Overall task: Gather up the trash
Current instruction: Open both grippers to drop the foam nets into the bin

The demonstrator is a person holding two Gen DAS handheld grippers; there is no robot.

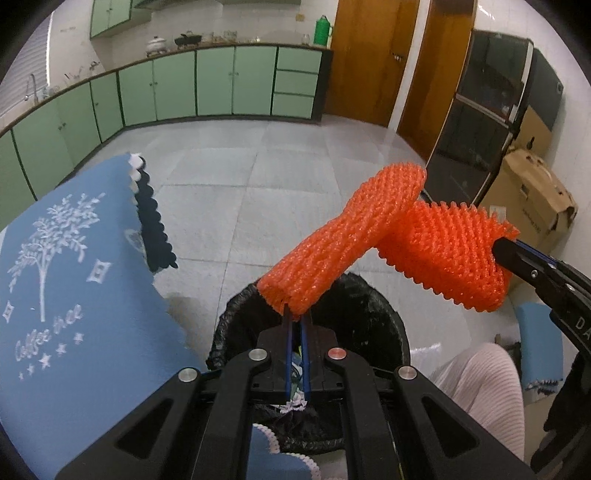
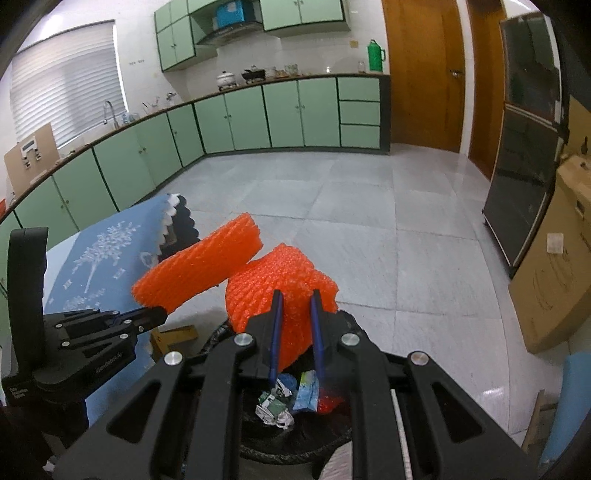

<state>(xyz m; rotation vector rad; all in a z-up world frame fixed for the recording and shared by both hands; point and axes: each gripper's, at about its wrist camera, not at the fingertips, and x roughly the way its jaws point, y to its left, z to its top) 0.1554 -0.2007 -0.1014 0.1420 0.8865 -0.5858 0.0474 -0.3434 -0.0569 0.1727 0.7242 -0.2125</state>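
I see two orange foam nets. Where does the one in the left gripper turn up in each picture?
Left wrist view: the long net rises from the left gripper at centre, over the black bin.
Right wrist view: the same net lies left of centre, slanting up to the right from that gripper.
Shared landmark: the green flask on the counter.

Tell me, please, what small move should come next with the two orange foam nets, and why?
Probably open both tongs: the left tongs and right tongs each pinch an orange foam net above the black-lined bin, which already holds scraps.
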